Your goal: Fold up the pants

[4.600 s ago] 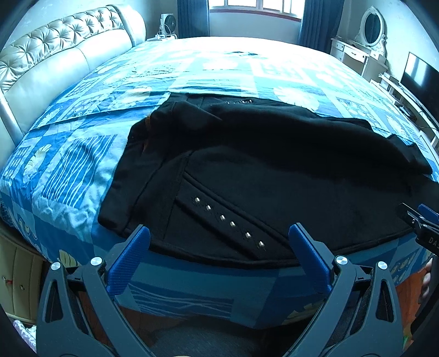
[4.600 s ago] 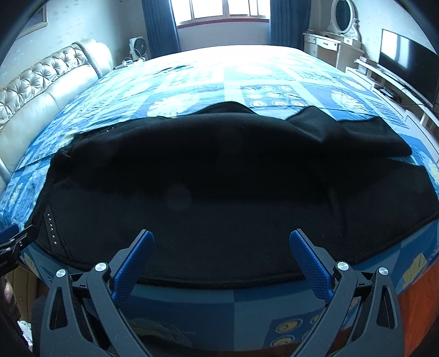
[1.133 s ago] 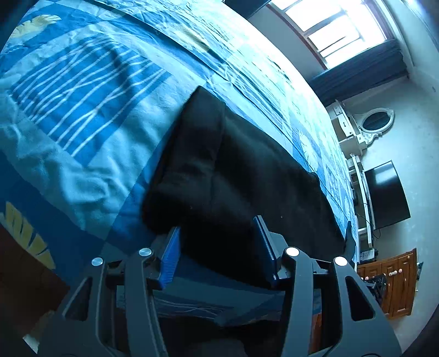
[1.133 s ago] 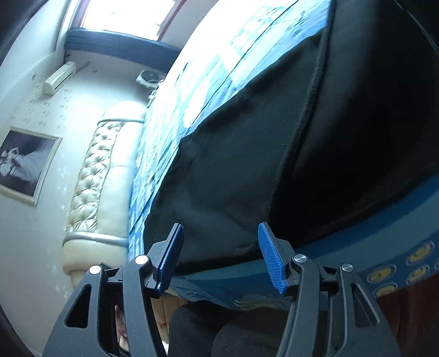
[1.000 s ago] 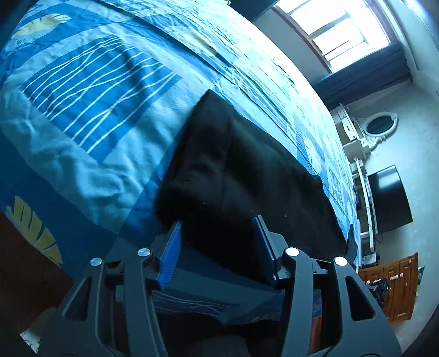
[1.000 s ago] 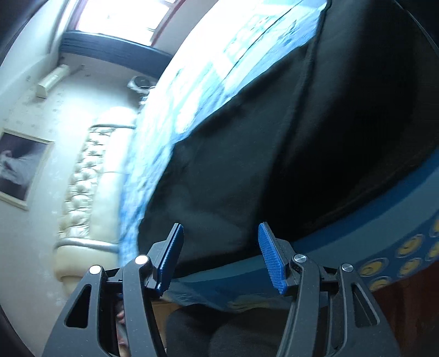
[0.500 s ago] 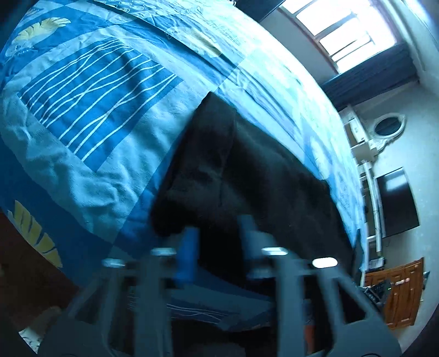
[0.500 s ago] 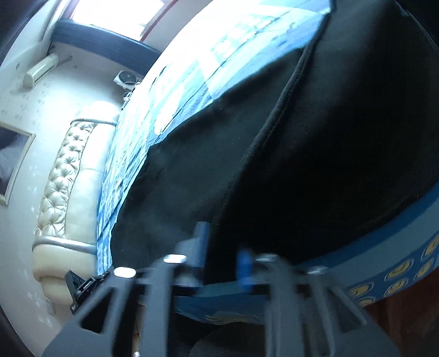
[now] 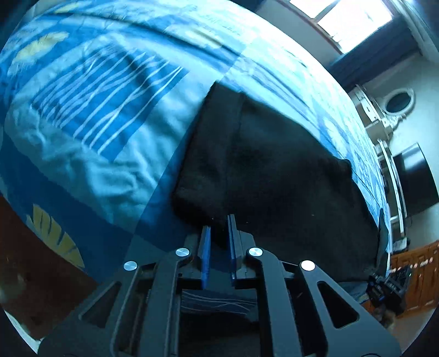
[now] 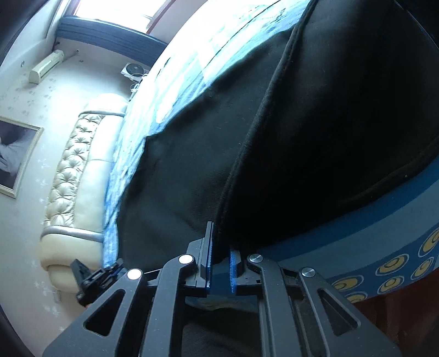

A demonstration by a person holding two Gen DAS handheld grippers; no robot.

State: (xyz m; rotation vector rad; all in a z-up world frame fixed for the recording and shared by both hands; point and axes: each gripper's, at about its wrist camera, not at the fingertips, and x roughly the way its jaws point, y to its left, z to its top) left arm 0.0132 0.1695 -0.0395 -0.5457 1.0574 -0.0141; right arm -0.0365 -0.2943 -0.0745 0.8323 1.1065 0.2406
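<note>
Black pants (image 9: 274, 170) lie spread across the near edge of a bed with a blue patterned cover (image 9: 90, 115). My left gripper (image 9: 219, 228) is shut on the pants' near edge close to their left corner. In the right wrist view the pants (image 10: 315, 142) fill the upper right, with a raised seam running up from the grip. My right gripper (image 10: 220, 241) is shut on the near edge of the pants at the foot of that seam. The other gripper (image 10: 96, 277) shows at the lower left of this view.
A cream tufted headboard (image 10: 74, 175) stands at the left end of the bed. A window (image 9: 351, 19), a white dresser with an oval mirror (image 9: 395, 104), a dark television (image 9: 417, 181) and a wooden cabinet (image 9: 411, 277) stand beyond the bed's right side.
Both grippers have gone from wide open above the bed edge to closed on the near edge of the pants. Each wrist has tilted and come in close to the cloth.
</note>
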